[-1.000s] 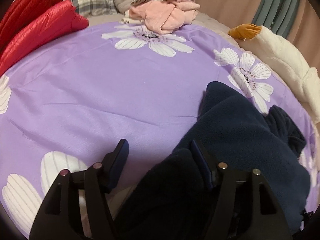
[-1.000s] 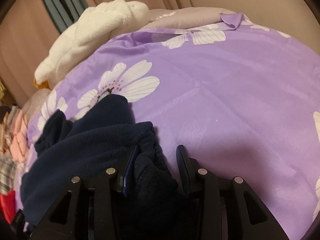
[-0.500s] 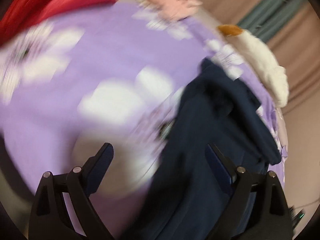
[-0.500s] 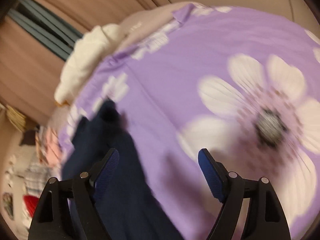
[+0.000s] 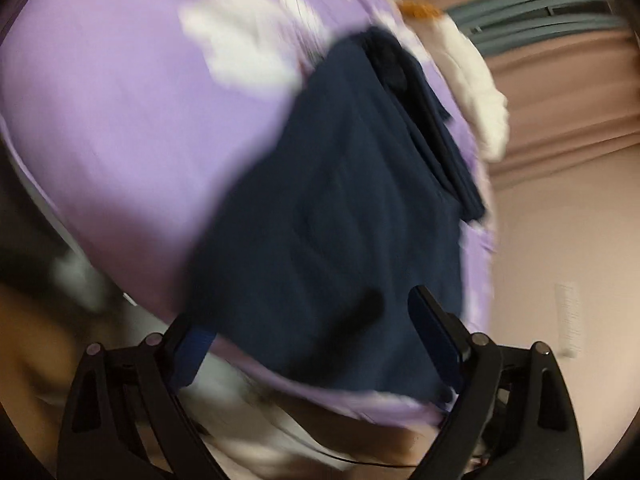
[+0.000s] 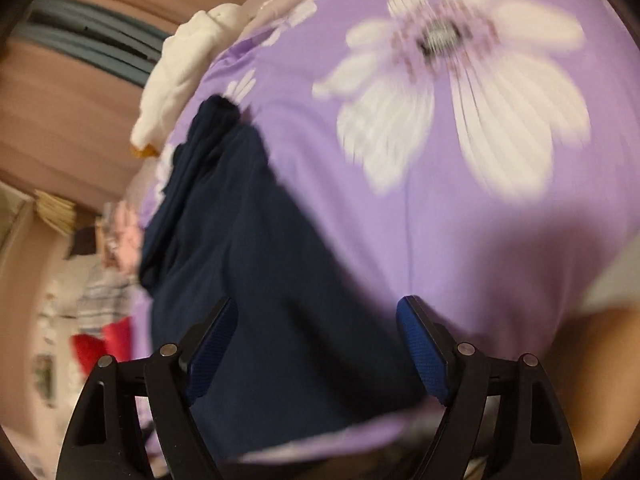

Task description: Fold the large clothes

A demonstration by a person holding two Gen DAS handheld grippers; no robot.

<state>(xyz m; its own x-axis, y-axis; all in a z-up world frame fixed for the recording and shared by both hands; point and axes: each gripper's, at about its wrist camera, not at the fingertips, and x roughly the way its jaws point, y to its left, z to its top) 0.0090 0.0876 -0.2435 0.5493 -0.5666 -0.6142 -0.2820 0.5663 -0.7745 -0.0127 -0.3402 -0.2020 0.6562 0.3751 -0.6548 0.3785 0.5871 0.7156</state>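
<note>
A dark navy fleece garment (image 5: 340, 208) lies stretched out on the purple flowered bedsheet (image 5: 132, 120), its near edge by the bed's front edge. It also shows in the right wrist view (image 6: 260, 280). My left gripper (image 5: 308, 336) is open and empty, held above the garment's near end. My right gripper (image 6: 316, 336) is open and empty, above the garment's near right edge where it meets the sheet (image 6: 460, 208). Both views are blurred by motion.
A white plush toy (image 5: 476, 92) lies at the bed's far edge, also seen in the right wrist view (image 6: 180, 76). Pink curtains (image 5: 560, 80) hang behind. A pile of pink and other clothes (image 6: 120, 240) sits at the far left.
Both grippers let go of the navy garment, opened wide and pulled back towards the bed's front edge. The garment now lies spread longer and flatter on the sheet.
</note>
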